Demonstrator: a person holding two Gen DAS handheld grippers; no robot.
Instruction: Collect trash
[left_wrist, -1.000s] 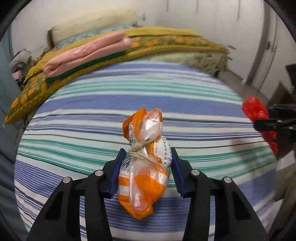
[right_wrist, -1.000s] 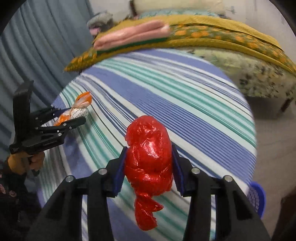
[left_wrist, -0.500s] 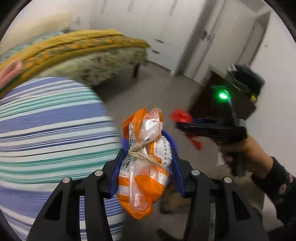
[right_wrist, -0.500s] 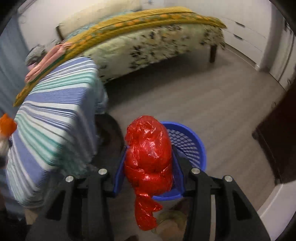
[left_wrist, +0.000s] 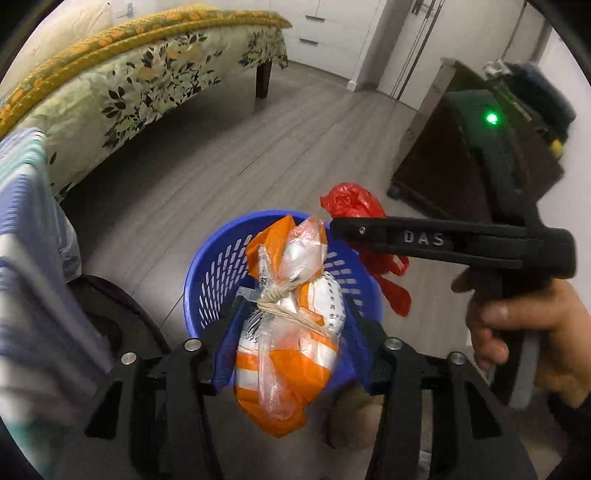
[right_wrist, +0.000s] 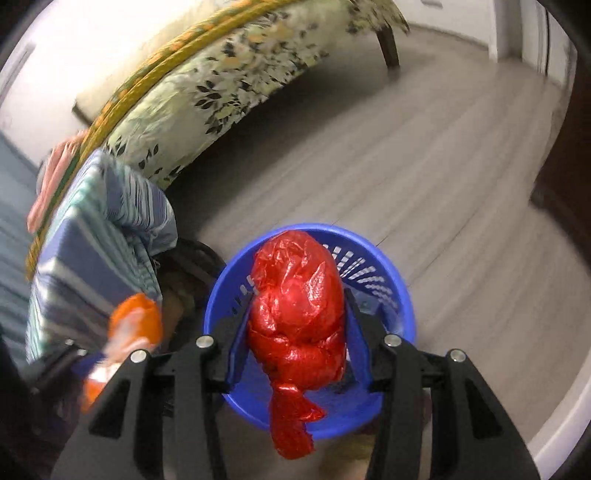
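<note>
Now both grippers have swung from the striped bed to above the blue basket (left_wrist: 207, 288): the left gripper (left_wrist: 291, 354) clamps the orange-and-white bag (left_wrist: 291, 332), the right gripper (right_wrist: 295, 332) clamps the red bag (right_wrist: 295, 314).

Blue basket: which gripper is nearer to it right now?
Too close to call. The left gripper holds the orange-and-white bag over the blue basket; the right gripper holds the red bag over it too.

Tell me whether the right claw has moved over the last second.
Yes. The right claw, shut on the red bag, swung from over the striped bed to above the blue basket.
</note>
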